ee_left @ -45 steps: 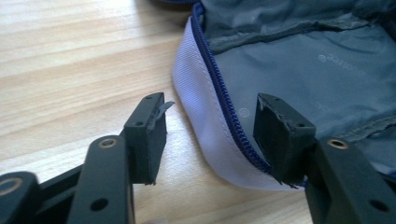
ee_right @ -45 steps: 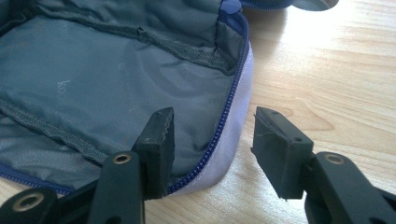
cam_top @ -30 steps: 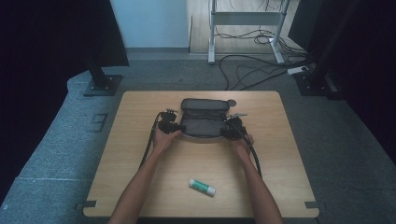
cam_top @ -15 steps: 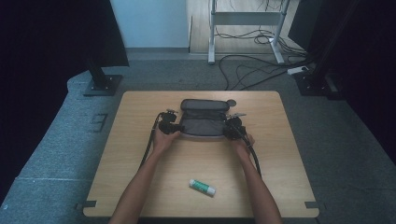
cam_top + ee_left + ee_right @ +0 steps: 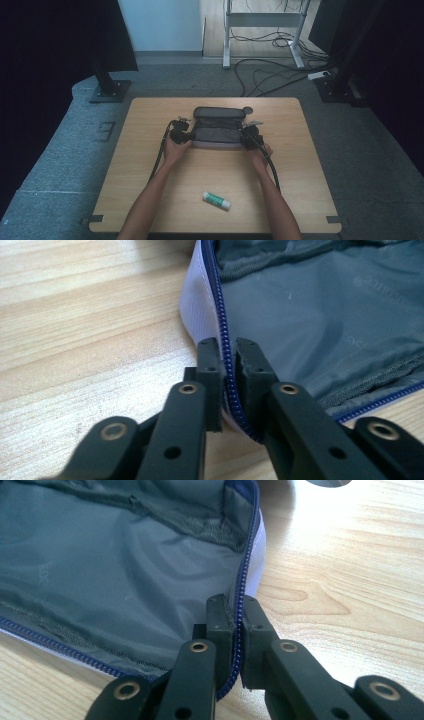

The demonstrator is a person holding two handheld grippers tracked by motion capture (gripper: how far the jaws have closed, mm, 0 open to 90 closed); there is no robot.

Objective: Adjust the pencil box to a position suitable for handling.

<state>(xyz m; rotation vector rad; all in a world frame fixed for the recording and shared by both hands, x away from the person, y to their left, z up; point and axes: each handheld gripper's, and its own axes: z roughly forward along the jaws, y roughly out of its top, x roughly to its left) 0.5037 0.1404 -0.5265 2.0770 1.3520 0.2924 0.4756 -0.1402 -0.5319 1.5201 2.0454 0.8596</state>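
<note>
An open grey pouch [image 5: 218,131] with a white outside and a blue zipper lies at the middle of the wooden table [image 5: 300,190]. My left gripper [image 5: 186,136] sits at its left end. In the left gripper view the jaws [image 5: 228,347] have just been closing and now pinch the zipper edge of the pouch [image 5: 310,315]. My right gripper [image 5: 246,139] is at the right end. Its jaws [image 5: 236,605] have also just been closing and clamp the zipper edge there, with the grey lining [image 5: 115,565] spread beyond them.
A green and white glue stick [image 5: 216,200] lies near the table's front edge, between the person's forearms. A small dark round object [image 5: 247,110] rests just behind the pouch's right end. Cables trail from both grippers toward the front.
</note>
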